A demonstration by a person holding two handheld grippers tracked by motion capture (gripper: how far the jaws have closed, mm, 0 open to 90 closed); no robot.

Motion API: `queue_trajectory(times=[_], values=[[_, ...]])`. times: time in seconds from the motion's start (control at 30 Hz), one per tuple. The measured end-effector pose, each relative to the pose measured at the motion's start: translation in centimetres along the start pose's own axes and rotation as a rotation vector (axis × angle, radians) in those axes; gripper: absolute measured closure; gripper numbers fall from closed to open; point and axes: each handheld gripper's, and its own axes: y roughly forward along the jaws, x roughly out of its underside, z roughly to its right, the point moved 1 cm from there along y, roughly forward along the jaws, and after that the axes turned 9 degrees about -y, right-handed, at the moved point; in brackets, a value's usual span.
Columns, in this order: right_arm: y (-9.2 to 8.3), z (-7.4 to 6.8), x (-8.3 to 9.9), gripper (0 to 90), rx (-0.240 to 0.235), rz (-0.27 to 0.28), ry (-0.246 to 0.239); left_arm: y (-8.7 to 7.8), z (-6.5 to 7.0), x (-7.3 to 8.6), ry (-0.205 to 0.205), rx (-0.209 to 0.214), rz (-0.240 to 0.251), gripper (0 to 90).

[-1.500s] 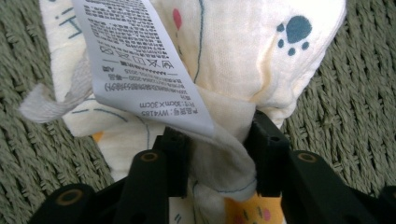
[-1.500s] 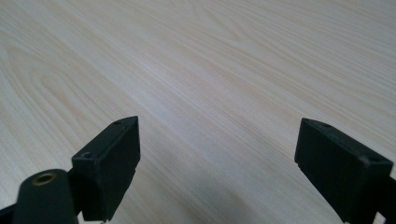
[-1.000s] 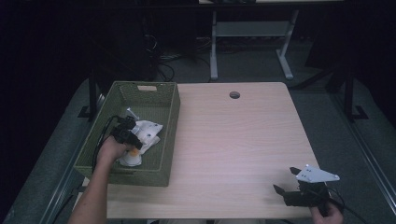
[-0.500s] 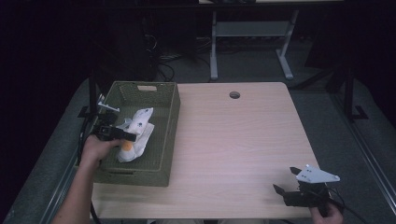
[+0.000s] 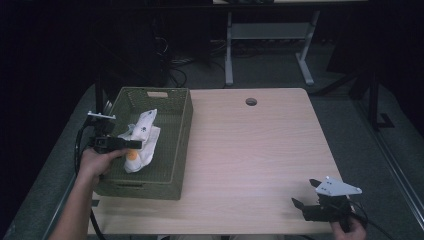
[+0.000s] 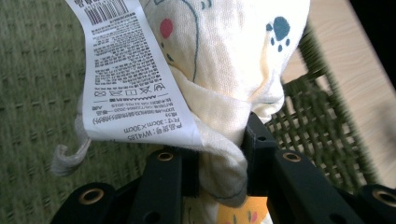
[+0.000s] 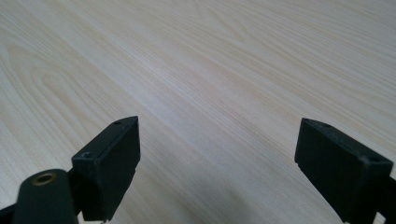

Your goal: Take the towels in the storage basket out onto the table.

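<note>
Compared with a second ago, the left gripper (image 5: 131,144), clamped on the printed cream cloth (image 6: 233,60), now lifts it off the bottom of the green woven basket (image 5: 181,150), so the removal looks underway, while the right gripper (image 5: 305,199) rests wide apart near the table (image 5: 250,150) edge.

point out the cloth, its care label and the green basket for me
cloth (image 6: 229,60), left gripper view, on its printed cream fabric above the tongs.
care label (image 6: 130,88), left gripper view, on the middle of the white tag.
green basket (image 5: 181,131), high view, on its right wall.

Round hole (image 5: 251,101) in wooden table (image 5: 250,150); desk frame (image 5: 270,35) behind.
</note>
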Motion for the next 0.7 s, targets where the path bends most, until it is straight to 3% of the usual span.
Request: queue_trajectory(times=[0.17,0.7], values=[[0.0,0.0,-0.1,13.9,-0.001,0.004,0.0,-0.3,0.4,-0.1,-0.009,0.082,0.051,72.6],[-0.3,0.1,0.0,13.9,0.008,0.009,-0.004,-1.3,1.7,-0.4,-0.012,0.194,0.14,72.6]])
